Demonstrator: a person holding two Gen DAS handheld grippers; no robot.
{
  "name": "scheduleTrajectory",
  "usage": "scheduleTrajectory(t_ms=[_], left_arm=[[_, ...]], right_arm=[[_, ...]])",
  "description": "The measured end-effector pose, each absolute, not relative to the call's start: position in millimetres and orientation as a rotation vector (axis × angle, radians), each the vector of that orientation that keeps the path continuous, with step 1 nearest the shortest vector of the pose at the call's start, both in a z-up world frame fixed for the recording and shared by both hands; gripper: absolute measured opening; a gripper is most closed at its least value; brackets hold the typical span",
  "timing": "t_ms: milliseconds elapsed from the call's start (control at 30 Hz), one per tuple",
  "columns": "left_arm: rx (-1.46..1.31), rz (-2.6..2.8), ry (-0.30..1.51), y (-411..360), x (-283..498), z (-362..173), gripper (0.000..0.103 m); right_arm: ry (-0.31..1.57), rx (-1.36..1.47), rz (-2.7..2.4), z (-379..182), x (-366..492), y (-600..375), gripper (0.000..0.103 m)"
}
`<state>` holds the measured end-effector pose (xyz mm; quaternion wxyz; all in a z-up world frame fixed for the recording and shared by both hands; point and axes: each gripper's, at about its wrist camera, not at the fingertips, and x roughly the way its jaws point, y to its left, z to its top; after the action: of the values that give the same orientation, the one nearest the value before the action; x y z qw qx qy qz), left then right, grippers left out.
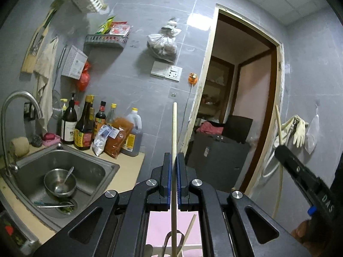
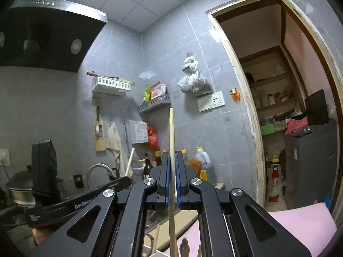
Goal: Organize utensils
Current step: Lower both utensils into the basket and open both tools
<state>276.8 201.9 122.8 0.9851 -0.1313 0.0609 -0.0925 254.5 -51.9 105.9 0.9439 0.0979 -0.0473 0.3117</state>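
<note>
The left gripper [image 1: 174, 156] is clenched on a chopstick [image 1: 174, 141], which stands upright between its blue pads and rises well above the fingertips, against the grey tiled wall. The right gripper [image 2: 172, 155] likewise grasps a second chopstick [image 2: 171, 137], also upright.

Taking the sink [image 1: 103, 167] as landmark: a steel bowl [image 1: 60, 184] with a spoon [image 1: 68, 176] in it sits inside the sink. A row of bottles [image 1: 83, 126] stands on the worktop [image 1: 130, 165] just behind the sink. The tap [image 1: 15, 107] arches over its left side. The left gripper is right of the sink, above a pink mat [image 1: 158, 229]. Below the left gripper, more utensil handles [image 1: 189, 229] stick up, partly hidden by the gripper body. In the left wrist view the right gripper shows far right of the sink, near the doorway [image 1: 242, 98].
</note>
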Motion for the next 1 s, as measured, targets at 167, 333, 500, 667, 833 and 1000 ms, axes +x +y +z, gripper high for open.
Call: scheduleTrajectory(t_ms=[167,333,500,667,833,1000], left_arm=[[-0.254,-0.171,0.116,196.9,280.1,104.8,0.002],[-0.232,-0.163,0.124,190.6,276.1,89.5,0.002],[-0.241,-0.15,0.164,186.4,273.3,73.5,0.002],[-0.231,-0.145,0.198,177.7,266.9,60.8,0.002],[-0.234,-0.153,0.225,173.7,260.1,56.2,0.002],[-0.239,-0.161,0.258,172.4,254.7,53.1,0.003]], right_arm=[[-0.073,0.187,0.608,84.6,259.9,-46.4,0.003],[-0.031,0.171,0.602,66.7,264.9,-43.9,0.003],[0.002,0.146,0.6,53.3,262.0,-45.1,0.003],[0.026,0.114,0.595,43.3,254.9,-48.9,0.003],[0.064,0.092,0.592,37.4,252.3,-52.7,0.003],[0.098,0.078,0.596,33.7,250.2,-57.8,0.004]])
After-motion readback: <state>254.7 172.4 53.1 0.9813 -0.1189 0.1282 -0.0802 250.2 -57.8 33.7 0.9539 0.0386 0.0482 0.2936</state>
